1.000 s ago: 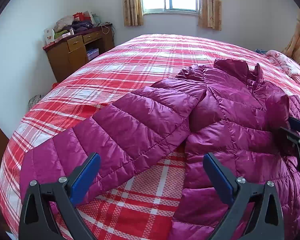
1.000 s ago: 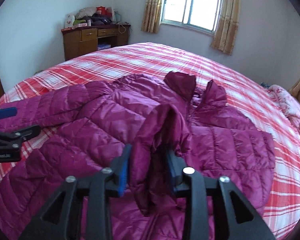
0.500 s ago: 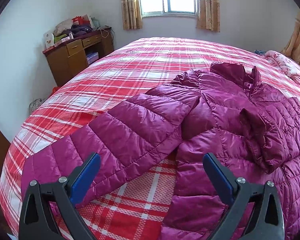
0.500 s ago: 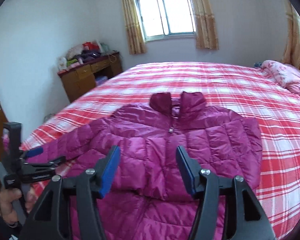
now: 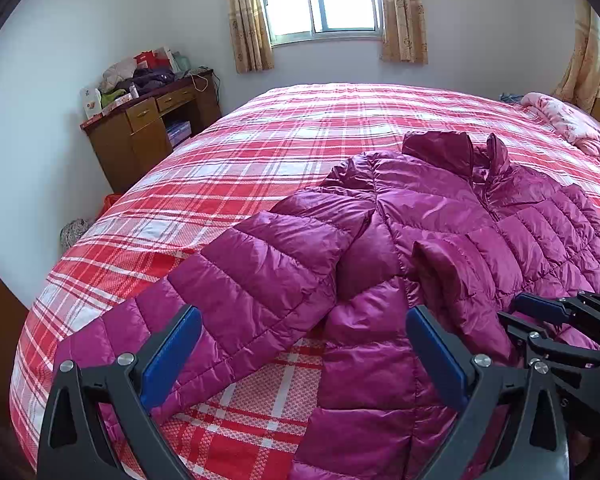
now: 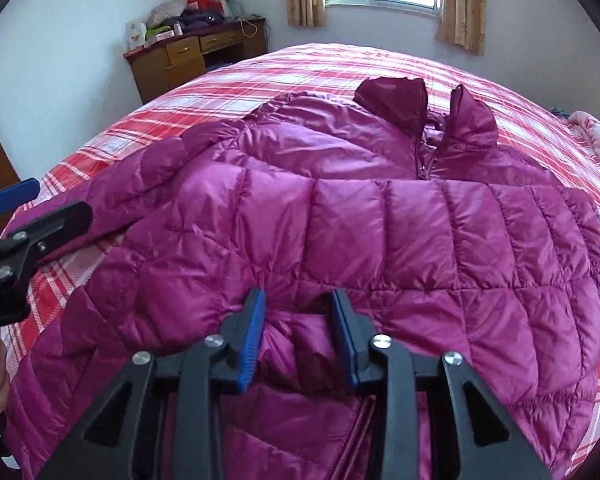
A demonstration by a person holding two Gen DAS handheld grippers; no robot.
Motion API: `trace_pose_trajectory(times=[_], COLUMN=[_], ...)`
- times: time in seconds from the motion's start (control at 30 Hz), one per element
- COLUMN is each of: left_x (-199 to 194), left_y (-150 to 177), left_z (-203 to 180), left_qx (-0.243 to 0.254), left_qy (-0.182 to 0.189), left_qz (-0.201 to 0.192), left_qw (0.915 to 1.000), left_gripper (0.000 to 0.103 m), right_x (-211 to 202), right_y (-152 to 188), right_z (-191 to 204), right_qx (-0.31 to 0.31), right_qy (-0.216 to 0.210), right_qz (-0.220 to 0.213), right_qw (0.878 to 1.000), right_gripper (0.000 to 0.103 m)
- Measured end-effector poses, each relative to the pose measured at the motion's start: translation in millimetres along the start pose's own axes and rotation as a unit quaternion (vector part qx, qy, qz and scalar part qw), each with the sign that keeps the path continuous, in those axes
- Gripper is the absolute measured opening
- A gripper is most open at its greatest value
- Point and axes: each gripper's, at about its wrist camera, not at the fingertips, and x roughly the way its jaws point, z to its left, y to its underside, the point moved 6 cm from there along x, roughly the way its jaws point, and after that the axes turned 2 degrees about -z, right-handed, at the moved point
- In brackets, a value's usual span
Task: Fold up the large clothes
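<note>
Now | right tongs (image 6: 298, 336) closing on jacket (image 6: 340, 216) hem | bedspread (image 5: 260, 152) open beyond

Bed (image 5: 260, 152) carries a red, white and pink plaid cover, spread flat across its whole visible top. A magenta quilted jacket (image 5: 440, 216) lies directly on the cover, collar toward the window end, one sleeve stretched out sideways and the other folded across the body. A pink quilt (image 5: 572, 124) sits bunched at the far right edge.
</note>
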Motion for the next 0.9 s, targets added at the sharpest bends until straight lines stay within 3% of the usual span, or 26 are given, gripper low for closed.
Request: trace_pose_trajectory(times=[0.07, 0.13, 0.27, 0.37, 0.47, 0.53, 0.63, 0.7, 0.77, 0.9], left_x=[-3, -8, -13, 4, 33, 58, 76, 78, 77, 56], left_y=[-7, -19, -46, -49, -37, -22, -8, -6, -5, -13], left_z=[-8, -18, -57, -96, -107, -100, -81, -73, -74, -74], left_qx=[0.010, 0.020, 0.051, 0.092, 0.132, 0.146, 0.128, 0.114, 0.119, 0.123], left_qy=[0.001, 0.004, 0.020, 0.025, -0.046, -0.086, -0.083, -0.072, -0.072, -0.064], left_qz=[-0.005, -0.019, -0.051, -0.043, -0.033, -0.010, 0.011, 0.016, 0.014, 0.002], left_qw=[0.9999, 0.9996, 0.9972, 0.9945, 0.9897, 0.9855, 0.9882, 0.9908, 0.9901, 0.9904], left_gripper=[0.102, 0.102, 0.102, 0.102, 0.102, 0.102, 0.102, 0.102, 0.102, 0.102], right_x=[-19, -43, -87, -100, -94, -85, -64, -39, -37, -65], right_y=[-2, -5, -16, -18, -13, -9, 6, 17, 21, 15], right_z=[-9, -24, -82, -143, -189, -201, -206, -197, -192, -198], right_qx=[0.018, 0.028, 0.087, 0.161, 0.212, 0.209, 0.191, 0.157, 0.132, 0.148], right_qy=[-0.014, -0.010, 0.022, 0.079, 0.098, 0.103, 0.083, 0.081, 0.100, 0.104], right_qz=[-0.021, -0.054, -0.109, -0.122, -0.117, -0.104, -0.064, -0.009, -0.011, -0.040], right_qw=[1.000, 0.998, 0.990, 0.976, 0.965, 0.967, 0.976, 0.984, 0.986, 0.983], right_gripper=[0.042, 0.055, 0.056, 0.056, 0.053, 0.050, 0.050, 0.049, 0.049, 0.048])
